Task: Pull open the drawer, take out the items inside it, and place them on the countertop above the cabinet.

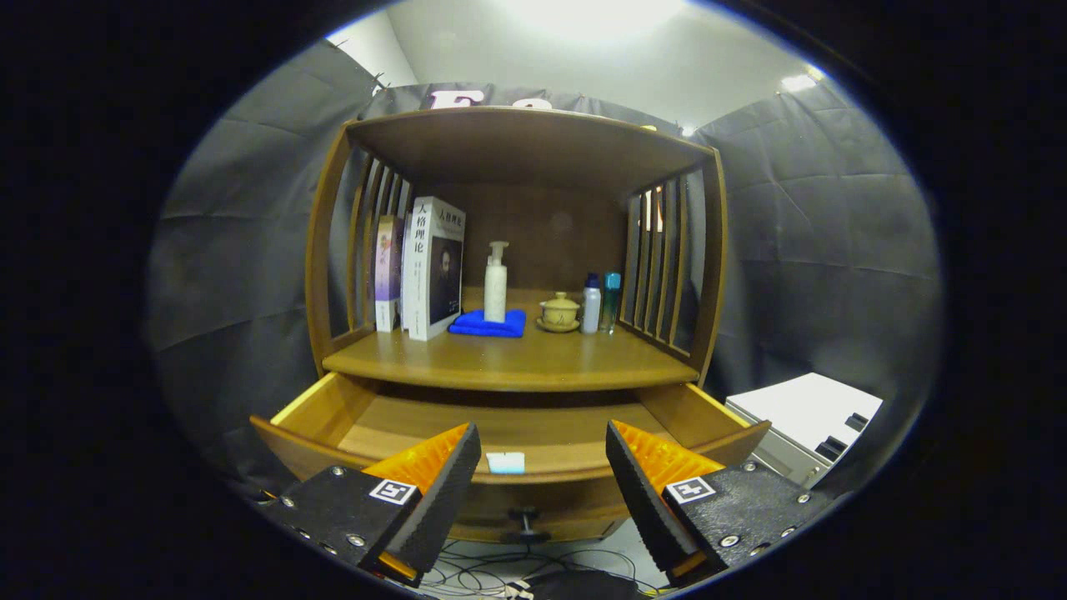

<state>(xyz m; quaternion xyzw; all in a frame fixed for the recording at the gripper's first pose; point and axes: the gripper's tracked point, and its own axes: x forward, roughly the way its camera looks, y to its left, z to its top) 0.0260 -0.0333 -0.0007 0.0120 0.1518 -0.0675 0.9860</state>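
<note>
Gripper [542,467] wide open, its 2 fingers spread far apart and gripping nothing. Right between them, just ahead, sits the drawer [517,433], pulled out of the wooden cabinet [517,242]. A small pale item [505,462] lies inside near the drawer's front wall, dead centre between the fingers. Below it, at 6 o'clock from that item, the dark knob [525,523] pokes out of the drawer front. Up at 12 o'clock beyond the drawer is the countertop [517,358]. On it, from 10 o'clock across to 2 o'clock: 2 upright books [421,271], a white pump bottle [496,283] standing on a folded blue cloth [489,323], a small lidded cup [558,312] on its saucer, then 2 small bottles [601,302] side by side near the slatted wall. At 3 o'clock from the fingers, a white box [804,421] beside the cabinet. Cables [475,575] on the floor beneath.
</note>
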